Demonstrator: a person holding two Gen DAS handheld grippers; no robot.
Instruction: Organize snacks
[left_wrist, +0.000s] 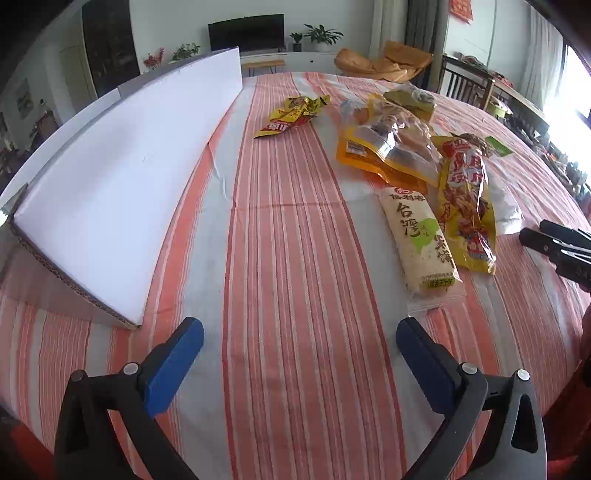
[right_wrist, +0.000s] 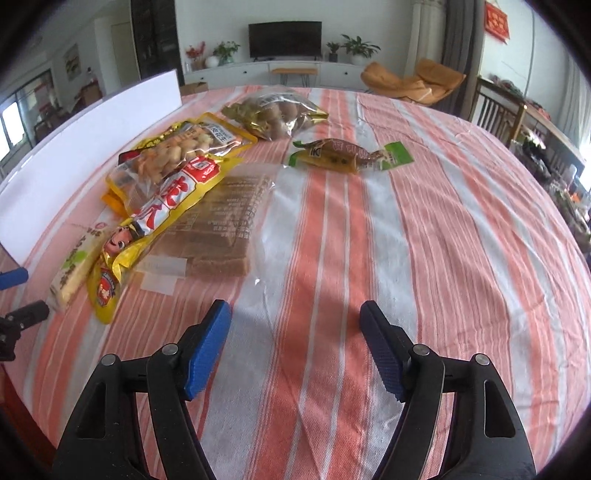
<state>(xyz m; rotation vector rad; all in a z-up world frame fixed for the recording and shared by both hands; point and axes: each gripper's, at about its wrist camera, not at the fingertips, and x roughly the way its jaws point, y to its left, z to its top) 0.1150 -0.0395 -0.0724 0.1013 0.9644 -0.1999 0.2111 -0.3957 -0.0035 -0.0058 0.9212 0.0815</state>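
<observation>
snacks lie loose on the striped tablecloth (left_wrist: 288, 229), unsorted: rice cracker pack (left_wrist: 421, 240) and long yellow pack (left_wrist: 467, 206) overlap beside the peanut bag (right_wrist: 177, 155), brown slab pack (right_wrist: 221, 229) under them, green-ended pack (right_wrist: 351, 157) apart. white box (left_wrist: 122, 177) sits at the far side, likely the destination. left gripper (left_wrist: 299, 343) and right gripper (right_wrist: 295, 332) hover with jaws spread, nothing between, probably ready for a first pick.

box: white box (left_wrist: 122, 177) left of the left gripper (left_wrist: 300, 341), its near end cut off | clear pack (right_wrist: 218, 229) ahead-left of the right gripper (right_wrist: 295, 321): partly hidden under yellow bag (right_wrist: 147, 221) | bag words: too blurry to read
</observation>
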